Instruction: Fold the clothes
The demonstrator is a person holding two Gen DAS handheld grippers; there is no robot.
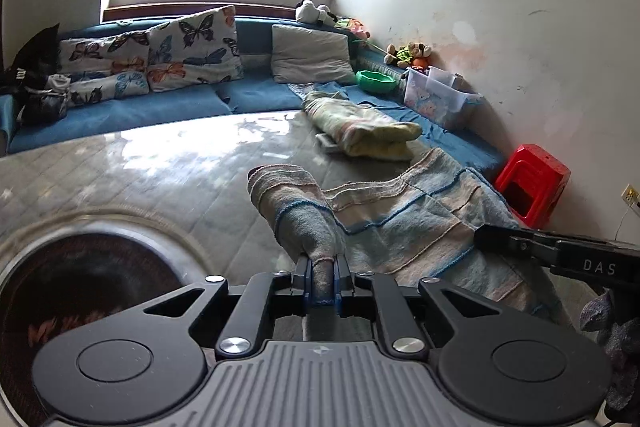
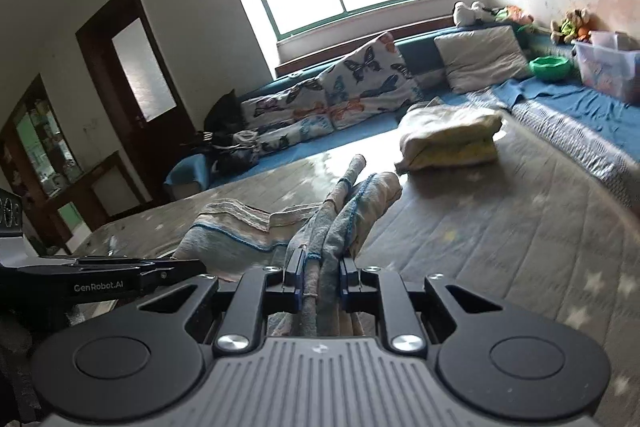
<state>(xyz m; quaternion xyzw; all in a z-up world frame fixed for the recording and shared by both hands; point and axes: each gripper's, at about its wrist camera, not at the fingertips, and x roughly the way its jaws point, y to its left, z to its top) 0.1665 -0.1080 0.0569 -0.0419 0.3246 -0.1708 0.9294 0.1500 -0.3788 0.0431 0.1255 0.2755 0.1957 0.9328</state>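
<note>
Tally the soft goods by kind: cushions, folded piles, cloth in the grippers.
Butterfly cushions: 3
Plain grey cushion: 1
Folded pile on the mattress: 1
Striped cloth, pinched by both the left gripper and the right gripper: 1
Total: 6

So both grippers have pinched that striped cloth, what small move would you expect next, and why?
Probably carry both pinched edges forward over the rest of the cloth and lay them down. The left gripper and right gripper are each shut on a bunched edge of the striped cloth, while its far part lies spread on the mattress, so half a fold looks ready to finish.
</note>
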